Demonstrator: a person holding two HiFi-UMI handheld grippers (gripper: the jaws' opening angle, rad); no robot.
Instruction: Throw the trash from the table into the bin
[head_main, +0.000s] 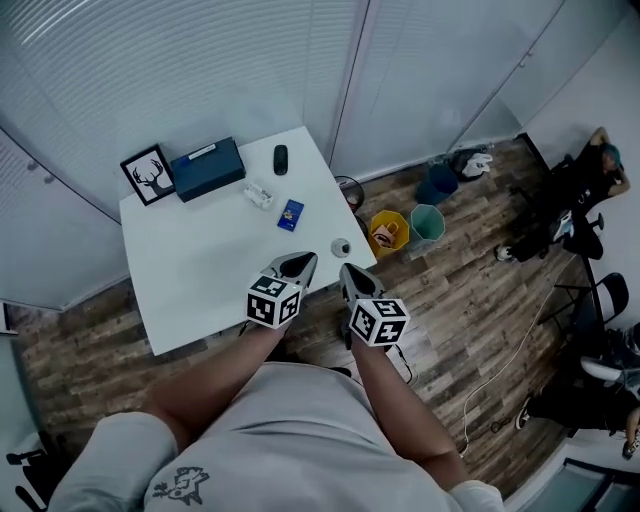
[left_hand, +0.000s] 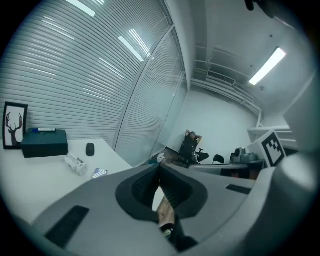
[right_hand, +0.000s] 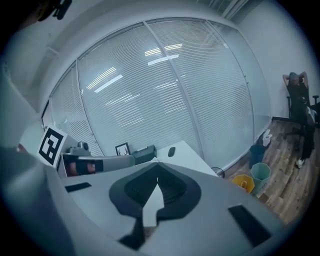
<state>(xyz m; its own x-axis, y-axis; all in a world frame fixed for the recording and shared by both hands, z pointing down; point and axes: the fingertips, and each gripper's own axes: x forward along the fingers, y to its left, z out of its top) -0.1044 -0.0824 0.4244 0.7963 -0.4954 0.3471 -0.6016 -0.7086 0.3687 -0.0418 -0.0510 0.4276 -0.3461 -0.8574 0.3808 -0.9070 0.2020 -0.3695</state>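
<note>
On the white table (head_main: 190, 265) lie a crumpled clear wrapper (head_main: 259, 194), a small blue packet (head_main: 290, 215) and a little round cup (head_main: 341, 247) near the front right corner. The wrapper (left_hand: 76, 163) and the packet (left_hand: 99, 173) also show in the left gripper view. A yellow bin (head_main: 388, 232), a teal bin (head_main: 427, 222) and a dark blue bin (head_main: 437, 184) stand on the floor right of the table. My left gripper (head_main: 308, 262) hovers over the table's front edge, shut and empty. Beside it my right gripper (head_main: 347, 270) is shut and empty, just below the cup.
At the table's back stand a framed deer picture (head_main: 148, 175), a dark blue box (head_main: 207, 168) and a black mouse (head_main: 281, 159). Blinds and glass walls close the back. A person sits in a chair (head_main: 585, 185) at far right, and cables lie on the wooden floor.
</note>
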